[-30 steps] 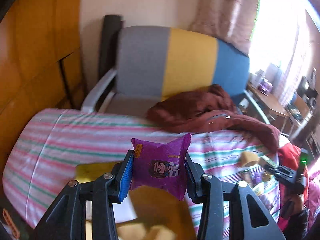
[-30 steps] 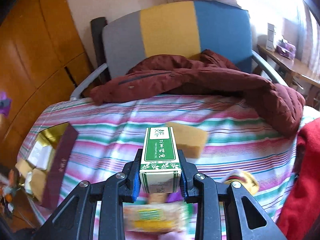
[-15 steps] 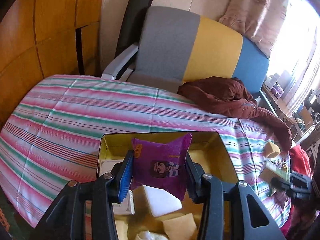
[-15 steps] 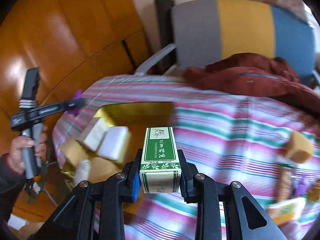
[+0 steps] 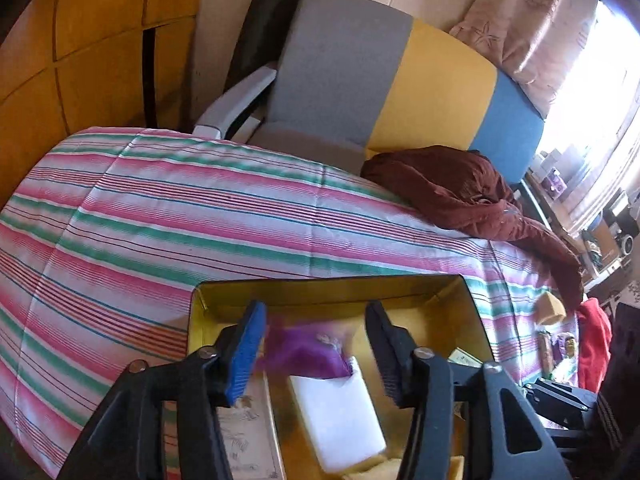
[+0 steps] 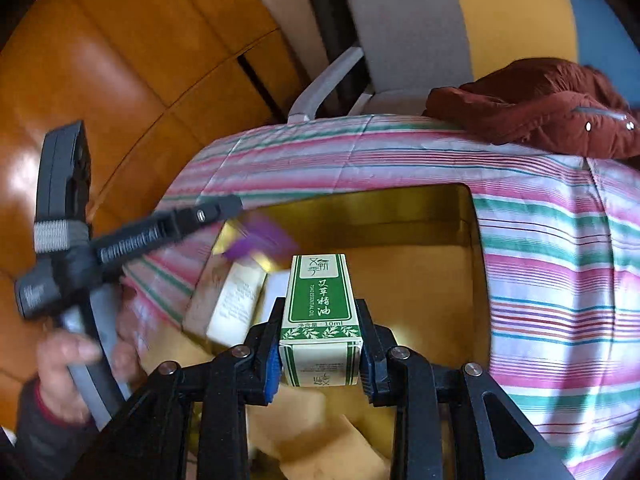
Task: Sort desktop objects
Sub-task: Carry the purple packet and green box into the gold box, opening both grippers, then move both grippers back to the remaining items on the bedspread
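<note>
The green and white carton (image 6: pixel 320 320) carries most of the legible print. The green panel shows the Chinese characters 艾草精油 in white, set vertically. Alongside them runs small Latin lettering ending in "ESSENTIAL OIL"; the first word is too small to confirm. The lower edge of the green panel reads "10ml". A leaf logo with two characters sits at the top of the carton. The left gripper (image 6: pixel 224 208) bears blurred white lettering along its black body, not readable. Print on the cream box (image 6: pixel 236 304) is illegible.
</note>
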Motion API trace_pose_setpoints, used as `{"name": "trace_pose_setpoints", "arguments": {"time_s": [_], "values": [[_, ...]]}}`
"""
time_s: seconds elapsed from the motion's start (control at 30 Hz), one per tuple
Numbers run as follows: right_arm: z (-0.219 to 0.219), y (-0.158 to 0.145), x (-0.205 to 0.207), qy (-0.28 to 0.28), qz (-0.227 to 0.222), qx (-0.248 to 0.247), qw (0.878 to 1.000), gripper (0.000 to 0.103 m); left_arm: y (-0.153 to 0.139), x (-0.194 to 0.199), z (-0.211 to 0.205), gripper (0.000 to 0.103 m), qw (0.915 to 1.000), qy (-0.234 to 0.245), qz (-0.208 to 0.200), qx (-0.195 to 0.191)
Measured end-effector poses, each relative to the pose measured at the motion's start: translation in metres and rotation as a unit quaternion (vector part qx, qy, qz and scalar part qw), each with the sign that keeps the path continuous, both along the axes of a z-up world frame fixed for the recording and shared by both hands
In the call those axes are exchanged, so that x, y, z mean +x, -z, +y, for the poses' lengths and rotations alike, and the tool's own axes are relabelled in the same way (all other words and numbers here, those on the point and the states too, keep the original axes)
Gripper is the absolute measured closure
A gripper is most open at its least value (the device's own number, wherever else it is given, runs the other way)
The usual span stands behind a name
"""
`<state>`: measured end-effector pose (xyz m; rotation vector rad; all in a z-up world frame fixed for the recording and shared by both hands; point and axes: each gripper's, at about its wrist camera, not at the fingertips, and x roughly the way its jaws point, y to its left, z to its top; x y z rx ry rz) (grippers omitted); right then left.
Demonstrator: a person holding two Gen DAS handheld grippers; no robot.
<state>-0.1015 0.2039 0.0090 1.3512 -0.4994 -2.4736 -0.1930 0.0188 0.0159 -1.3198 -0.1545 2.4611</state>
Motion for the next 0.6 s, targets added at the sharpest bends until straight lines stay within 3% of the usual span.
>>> {"name": "trace_pose_setpoints", "arguments": {"time_s": [0.03, 0.1, 0.17, 0.23, 0.37, 0.6], "values": [[-0.002, 0.0, -0.004, 0.002, -0.002, -0.009, 1.0, 0.069, 0.002, -0.002, -0.001, 0.038, 1.0, -0.004, -0.003, -0.004], [-0.009, 0.0, -0.009, 0.007, -0.002, -0.012, 1.0, 0.068, 0.002, -0.003, -0.006, 0.033, 0.9999, -0.017, -0.002, 0.001], [-0.015, 0.003, -0.012, 0.001, -0.005, -0.022, 1.0, 0.063, -0.001, 0.001, -0.012, 0.033, 0.9997, -0.025, 0.003, 0.002], [-0.018, 0.007, -0.011, 0.001, -0.006, -0.024, 1.0, 0.05, -0.007, 0.012, -0.015, 0.033, 0.9995, -0.024, 0.017, -0.009], [-0.014, 0.012, -0.003, 0.003, -0.012, -0.03, 0.999, 0.049, -0.022, 0.037, -0.019, 0.033, 0.9982, -0.022, 0.05, -0.023], [-0.017, 0.008, 0.02, -0.007, 0.008, 0.011, 1.0, 0.042, -0.036, 0.092, -0.023, 0.035, 0.9908, -0.047, 0.107, -0.068]]}}
